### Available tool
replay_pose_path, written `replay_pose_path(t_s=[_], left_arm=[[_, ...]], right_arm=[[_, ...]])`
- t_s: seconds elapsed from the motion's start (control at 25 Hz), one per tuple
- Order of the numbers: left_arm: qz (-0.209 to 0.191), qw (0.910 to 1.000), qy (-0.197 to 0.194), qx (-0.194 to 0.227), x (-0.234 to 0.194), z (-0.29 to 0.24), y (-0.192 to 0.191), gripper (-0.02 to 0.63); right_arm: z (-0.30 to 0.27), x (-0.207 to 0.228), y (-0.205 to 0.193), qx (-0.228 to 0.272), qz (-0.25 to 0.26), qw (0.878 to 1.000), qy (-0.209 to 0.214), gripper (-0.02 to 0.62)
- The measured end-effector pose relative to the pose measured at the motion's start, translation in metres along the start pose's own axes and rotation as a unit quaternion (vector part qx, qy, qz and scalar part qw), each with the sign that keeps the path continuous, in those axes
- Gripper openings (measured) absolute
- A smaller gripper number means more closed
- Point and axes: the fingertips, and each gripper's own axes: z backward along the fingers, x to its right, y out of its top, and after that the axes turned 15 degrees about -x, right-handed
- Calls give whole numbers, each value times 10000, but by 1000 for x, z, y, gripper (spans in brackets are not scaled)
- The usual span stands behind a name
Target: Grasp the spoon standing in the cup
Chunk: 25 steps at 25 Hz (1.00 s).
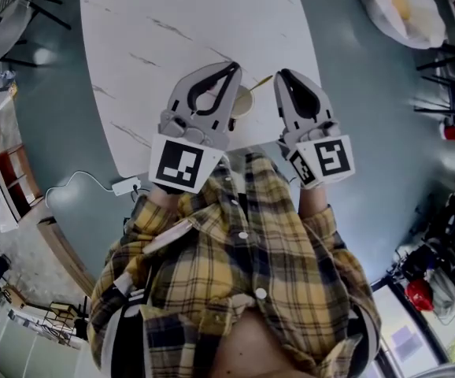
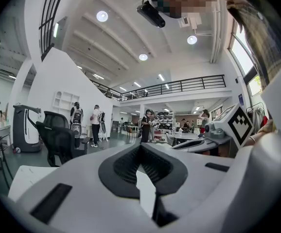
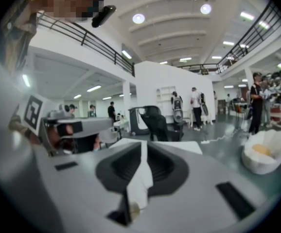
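Observation:
On the white marble table [image 1: 172,38], close to its near edge, stands a pale cup [image 1: 243,102], partly hidden behind my left gripper. A thin tan spoon [image 1: 261,82] leans out of it toward the upper right. My left gripper [image 1: 233,68] is just left of the cup, jaws shut and empty. On the other side of the cup my right gripper [image 1: 282,75] is also shut with nothing in it, its tip close to the spoon handle. Both gripper views look out level over the room: left gripper [image 2: 140,145], right gripper [image 3: 143,143]. Neither shows the cup.
A white bag [image 1: 405,6] holding something yellow lies on the floor at the upper right, the same bag [image 3: 264,154] showing in the right gripper view. A power strip [image 1: 125,186] with a cable lies below the table's left corner. An office chair [image 2: 58,140] and several people stand farther off.

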Motion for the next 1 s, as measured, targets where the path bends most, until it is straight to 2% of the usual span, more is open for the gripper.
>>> replay_pose_path(t_s=[0.36,0.48,0.72,1.0], left_arm=[[8,10000,6,-52,4,-9,-3,15],[19,10000,2,-64,6,-11,-3,14],[-22,10000,-6,-84,11,-14,-5,15],[44,9999,55,-156,9,-16,-11,14]], right_arm=[[1,8,-6,59,-175,9997,146,41],[0,8,-9,-8,-230,9995,233,110],[-3,8,-11,-110,-177,9992,335,164],[-6,10,-16,-188,-248,9985,452,198]])
